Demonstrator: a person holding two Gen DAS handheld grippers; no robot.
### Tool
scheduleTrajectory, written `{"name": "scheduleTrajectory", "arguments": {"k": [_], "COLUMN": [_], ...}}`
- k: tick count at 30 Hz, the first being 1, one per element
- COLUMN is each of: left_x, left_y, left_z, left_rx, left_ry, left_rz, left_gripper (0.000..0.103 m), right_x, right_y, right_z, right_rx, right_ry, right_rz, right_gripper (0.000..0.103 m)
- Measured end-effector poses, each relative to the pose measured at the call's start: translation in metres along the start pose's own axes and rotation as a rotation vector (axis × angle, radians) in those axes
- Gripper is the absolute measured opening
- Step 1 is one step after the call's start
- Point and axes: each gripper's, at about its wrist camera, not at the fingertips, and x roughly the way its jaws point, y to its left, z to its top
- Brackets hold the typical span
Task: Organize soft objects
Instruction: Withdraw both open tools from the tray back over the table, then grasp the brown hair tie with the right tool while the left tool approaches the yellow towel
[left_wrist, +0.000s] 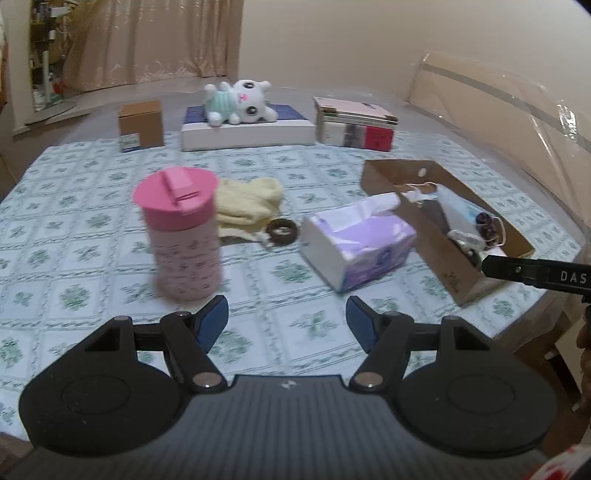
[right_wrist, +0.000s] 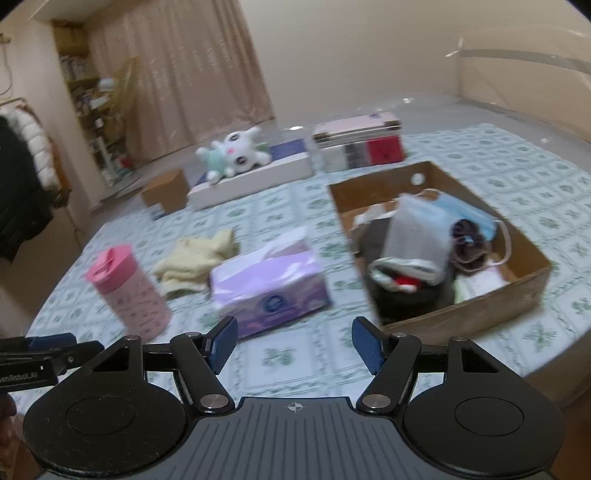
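A yellow cloth (left_wrist: 246, 206) (right_wrist: 195, 260) lies crumpled mid-table behind a pink tumbler (left_wrist: 181, 232) (right_wrist: 129, 291). A brown hair ring (left_wrist: 282, 231) lies beside the cloth. A purple tissue pack (left_wrist: 356, 243) (right_wrist: 269, 286) lies in front of a cardboard box (left_wrist: 461, 284) (right_wrist: 480, 314) holding face masks (right_wrist: 461, 216), a scrunchie and other soft items. A white plush toy (left_wrist: 240, 101) (right_wrist: 232, 153) lies on a flat white box at the back. My left gripper (left_wrist: 287, 321) and right gripper (right_wrist: 293, 345) are both open and empty above the table's near side.
A small brown carton (left_wrist: 141, 125) and a stack of books (left_wrist: 356, 127) stand at the back. The table carries a green-patterned cloth (left_wrist: 277, 280). The table edge drops off to the right. Curtains and shelves stand behind.
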Motion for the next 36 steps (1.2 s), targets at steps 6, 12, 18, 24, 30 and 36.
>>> {"name": "scheduleTrajectory", "arguments": {"k": [6,12,18,24,30,36], "left_x": [-0.004,-0.003,-0.005,-0.014,-0.013,0.010], "left_y": [0.017,0.022,0.029,0.061,0.106,0.145], "left_z": [-0.005,-0.006,-0.002,0.015,0.052,0.104], "left_rx": [-0.024,-0.032,-0.012,0.030,0.157,0.281], "left_ry": [0.006,0.003,-0.003,-0.047,-0.052,-0.023], "left_rz": [0.011,0.007,-0.015,-0.036,-0.019,-0.032], "left_gripper": [0.067,0.067,0.067,0.067,0.067,0.069], "right_x": [0.007,0.011,0.019,0.035,0.075,0.136], "right_y": [0.015,0.019,0.022,0.032,0.050,0.078], "right_z": [-0.006,-0.005,-0.002,0.025,0.059,0.085], "right_rx": [-0.023,-0.034,-0.063,-0.172,-0.388,-0.638], "right_ry": [0.025,0.038,0.057,0.049,0.095,0.194], "right_rz": [0.018,0.017,0.020,0.052,0.124,0.199], "right_gripper": [0.069,0.069,0.069,0.069,0.069,0.069]}}
